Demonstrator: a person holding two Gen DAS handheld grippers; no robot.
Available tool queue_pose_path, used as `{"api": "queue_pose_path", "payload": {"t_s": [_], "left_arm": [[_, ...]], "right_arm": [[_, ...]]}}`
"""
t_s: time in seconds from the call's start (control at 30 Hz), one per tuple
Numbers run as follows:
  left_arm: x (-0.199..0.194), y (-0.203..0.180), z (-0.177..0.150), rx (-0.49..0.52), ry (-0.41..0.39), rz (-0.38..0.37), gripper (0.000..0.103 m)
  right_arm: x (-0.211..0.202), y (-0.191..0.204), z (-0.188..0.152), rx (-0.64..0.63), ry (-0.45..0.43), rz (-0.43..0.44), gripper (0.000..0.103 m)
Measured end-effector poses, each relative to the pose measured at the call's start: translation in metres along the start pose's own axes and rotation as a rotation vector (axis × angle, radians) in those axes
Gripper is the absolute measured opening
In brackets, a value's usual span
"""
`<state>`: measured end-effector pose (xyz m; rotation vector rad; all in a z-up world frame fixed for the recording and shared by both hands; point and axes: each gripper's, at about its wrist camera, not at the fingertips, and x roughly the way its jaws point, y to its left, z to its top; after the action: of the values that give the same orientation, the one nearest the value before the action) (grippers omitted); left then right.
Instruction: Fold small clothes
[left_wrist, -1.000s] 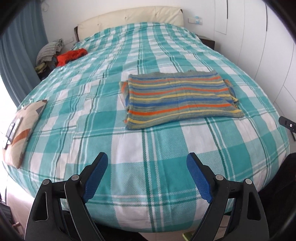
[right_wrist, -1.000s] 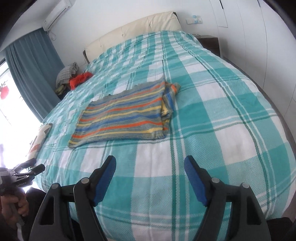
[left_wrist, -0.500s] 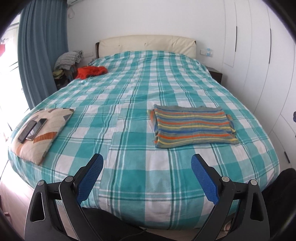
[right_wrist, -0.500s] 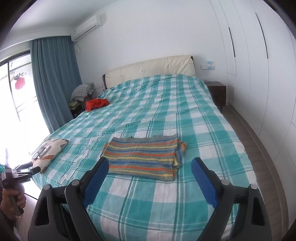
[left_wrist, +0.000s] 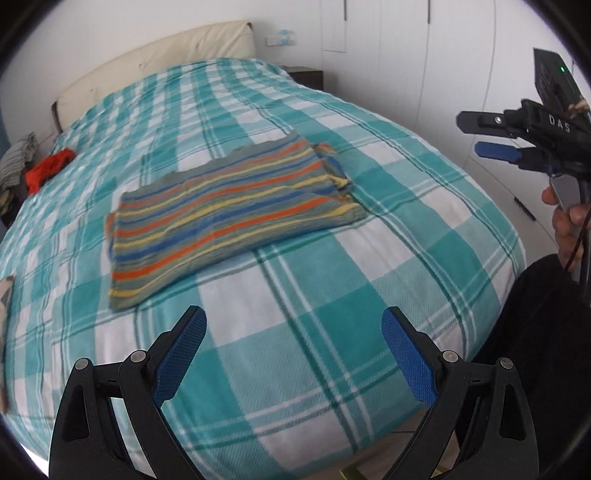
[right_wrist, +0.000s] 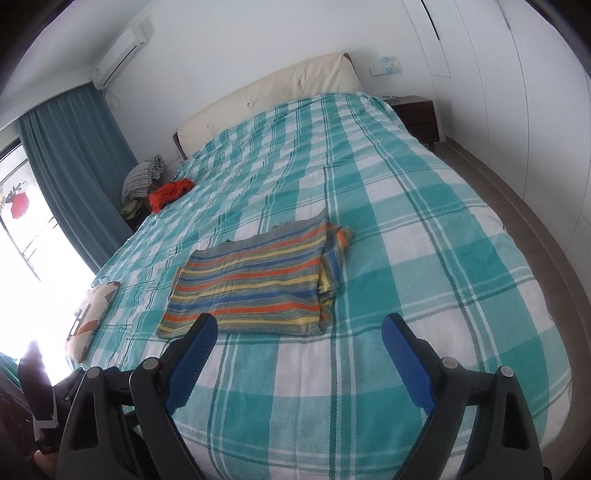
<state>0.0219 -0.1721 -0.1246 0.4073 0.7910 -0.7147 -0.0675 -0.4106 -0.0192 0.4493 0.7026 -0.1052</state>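
A striped garment (left_wrist: 225, 214) in orange, yellow, blue and grey lies folded flat on the teal plaid bed (left_wrist: 332, 295). It also shows in the right wrist view (right_wrist: 258, 280). My left gripper (left_wrist: 293, 350) is open and empty above the bed's near edge, short of the garment. My right gripper (right_wrist: 299, 354) is open and empty, its left finger overlapping the garment's near edge in view. The right gripper also shows at the right edge of the left wrist view (left_wrist: 517, 136), held in a hand.
A red cloth (right_wrist: 170, 192) and a pile of grey clothes (right_wrist: 142, 177) lie at the far left of the bed. A patterned pillow (right_wrist: 92, 314) with phones on it lies at the left edge. White wardrobe doors (right_wrist: 517, 92) and a nightstand (right_wrist: 417, 114) stand on the right.
Both grippers pulled back and up half a second ago, then came closer to the bed again. The garment has not moved. Both stay open.
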Motion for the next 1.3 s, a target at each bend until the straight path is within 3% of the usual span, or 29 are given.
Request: {"api": "queue_pose_path", "payload": {"t_s": [0.1,0.17,0.27,0.37,0.4,0.43,0.47,0.5,0.6,0.7,0.73,0.77,0.8,0.83,0.93,1.07,1.2,1.3], "left_arm": [[0.054,-0.026,0.031,0.123,0.000,-0.002,0.096],[0.088,-0.039,0.048,0.171,0.002,-0.016,0.096],[0.140,-0.051,0.066,0.214,0.043,0.022,0.095],[0.172,-0.053,0.072,0.190,0.085,-0.013,0.081],[0.172,-0.051,0.072,0.165,0.069,-0.046,0.069],[0.172,-0.050,0.073,0.146,0.063,-0.050,0.040],[0.174,-0.051,0.075,0.137,0.066,-0.025,0.019],[0.175,-0.051,0.077,0.130,0.070,0.010,0.009],[0.168,-0.040,0.080,0.027,0.064,-0.063,0.008],[0.155,-0.031,0.079,-0.036,0.037,-0.128,0.007],[0.153,-0.029,0.078,-0.050,0.035,-0.143,0.007],[0.152,-0.027,0.079,-0.065,0.035,-0.157,0.007],[0.150,-0.022,0.079,-0.086,0.033,-0.167,0.007],[0.145,-0.016,0.079,-0.113,0.026,-0.177,0.007],[0.115,0.024,0.076,-0.243,-0.029,-0.211,0.007],[0.068,0.099,0.057,-0.438,-0.091,-0.214,0.007],[0.050,0.169,0.019,-0.606,-0.077,-0.150,0.007],[0.053,0.211,-0.009,-0.694,-0.041,-0.080,0.007]], "right_arm": [[0.033,-0.025,0.011,0.027,0.067,0.035,0.090],[0.056,-0.040,0.022,0.019,0.114,0.048,0.090],[0.093,-0.065,0.040,0.028,0.184,0.079,0.090],[0.137,-0.091,0.054,0.059,0.278,0.132,0.090],[0.152,-0.098,0.058,0.067,0.305,0.144,0.090],[0.166,-0.103,0.062,0.075,0.329,0.163,0.090],[0.181,-0.107,0.066,0.082,0.349,0.182,0.090],[0.197,-0.110,0.070,0.090,0.365,0.198,0.090],[0.248,-0.113,0.081,0.143,0.427,0.265,0.090],[0.290,-0.107,0.097,0.201,0.402,0.291,0.088],[0.302,-0.102,0.102,0.218,0.390,0.301,0.077],[0.315,-0.095,0.108,0.236,0.402,0.313,0.066],[0.327,-0.087,0.111,0.238,0.430,0.297,0.031],[0.335,-0.076,0.115,0.205,0.451,0.227,0.014],[0.327,-0.027,0.136,0.061,0.405,0.175,0.014],[0.308,0.063,0.152,-0.097,0.366,0.262,0.014],[0.330,0.151,0.143,-0.177,0.392,0.329,0.014],[0.363,0.198,0.121,-0.186,0.432,0.329,0.014]]}}
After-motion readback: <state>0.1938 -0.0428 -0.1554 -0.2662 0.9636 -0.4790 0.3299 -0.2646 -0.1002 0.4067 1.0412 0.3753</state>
